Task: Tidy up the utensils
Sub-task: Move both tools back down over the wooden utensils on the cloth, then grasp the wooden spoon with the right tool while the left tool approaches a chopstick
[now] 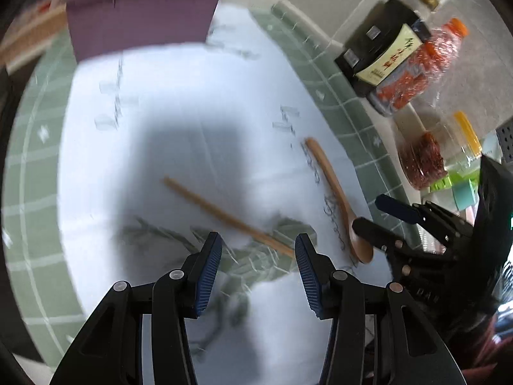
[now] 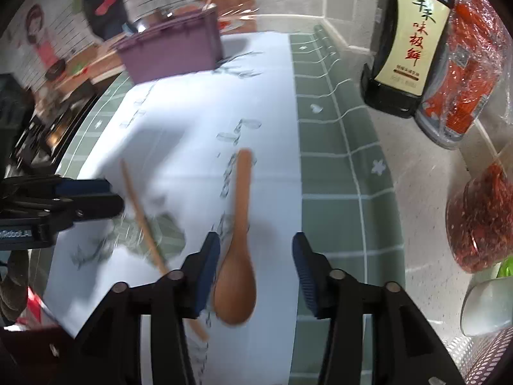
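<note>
Lying on the white printed cloth (image 1: 160,102) over the worktop are two wooden utensils: one wooden spoon (image 2: 238,247) and one wooden chopstick (image 1: 229,216). The spoon sits between the right gripper (image 2: 255,269)'s released, spread jaws, bowl nearest them and handle pointing straight ahead. The chopstick runs diagonally, its near end reaching the left gripper (image 1: 258,274)'s parted, empty jaws, its far end ahead and to their left. One purple bin (image 2: 174,49) stands far ahead of both jaws.
</note>
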`<state>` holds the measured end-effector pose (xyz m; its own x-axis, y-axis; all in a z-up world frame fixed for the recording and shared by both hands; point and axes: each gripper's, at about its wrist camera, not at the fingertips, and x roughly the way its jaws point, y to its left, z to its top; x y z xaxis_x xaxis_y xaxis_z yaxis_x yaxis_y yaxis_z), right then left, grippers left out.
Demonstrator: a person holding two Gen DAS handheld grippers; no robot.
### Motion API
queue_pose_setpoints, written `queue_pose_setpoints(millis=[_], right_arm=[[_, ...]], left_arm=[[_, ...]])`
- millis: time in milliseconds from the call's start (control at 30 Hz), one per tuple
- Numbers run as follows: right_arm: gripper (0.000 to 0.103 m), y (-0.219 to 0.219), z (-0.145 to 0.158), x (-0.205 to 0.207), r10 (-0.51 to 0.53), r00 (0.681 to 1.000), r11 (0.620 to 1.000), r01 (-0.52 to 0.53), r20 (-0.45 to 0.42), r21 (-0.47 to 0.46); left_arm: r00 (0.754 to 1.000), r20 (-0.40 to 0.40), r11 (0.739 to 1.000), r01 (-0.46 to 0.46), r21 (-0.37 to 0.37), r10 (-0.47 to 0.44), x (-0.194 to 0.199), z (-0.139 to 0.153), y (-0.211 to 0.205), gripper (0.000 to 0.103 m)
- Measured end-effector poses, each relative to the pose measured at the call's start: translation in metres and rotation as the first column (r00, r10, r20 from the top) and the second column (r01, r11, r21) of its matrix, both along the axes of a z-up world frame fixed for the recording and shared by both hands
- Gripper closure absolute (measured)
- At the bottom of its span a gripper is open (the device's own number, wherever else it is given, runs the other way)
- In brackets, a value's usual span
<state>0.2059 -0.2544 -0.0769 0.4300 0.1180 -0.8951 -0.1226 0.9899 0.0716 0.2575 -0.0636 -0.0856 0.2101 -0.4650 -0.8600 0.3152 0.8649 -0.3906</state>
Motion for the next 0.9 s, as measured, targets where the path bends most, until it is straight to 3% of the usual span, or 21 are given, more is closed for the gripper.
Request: queue_pose_setpoints(millis=[133,200,467,733,833,900], right_arm=[[0.049,-0.005,-0.012,-0.002,-0.024,0.999,1.0,0.024,-0.027,0.0],[0.049,-0.007,-0.013,-0.003,-0.032,0.999,0.999,0.032,-0.022,0.004],[0.049,-0.014,-0.011,-0.006,-0.044,0.999,0.999,0.044,-0.013,-0.026],[0.049,-0.017,-0.004,0.006,-0.05,0.999,0.999,0.05,-0.001,-0.008],[0.049,-0.01,-0.001,0.018,-0.036,0.999,0.999,0.036,-0.002,0.033],[0.049,-0.001,-0.002,0.026,-0.021,1.0,0.999,0.022,-0.003,0.036]], left_arm=[[0.991,0.023,0.988,-0.131,0.078,0.129,0.005,-0.004,-0.009,0.054],[0.989,0.035,0.983,-0.148,0.11,0.145,0.007,-0.005,-0.016,0.054],[0.986,0.163,0.944,-0.077,0.322,0.024,-0.006,-0.007,-0.032,0.054],[0.976,0.218,0.912,-0.089,0.401,0.0,-0.007,-0.005,0.029,0.054],[0.967,0.247,0.895,-0.162,0.415,0.061,-0.002,0.0,0.062,0.054],[0.965,0.227,0.904,-0.21,0.371,0.131,0.001,0.006,0.085,0.054]])
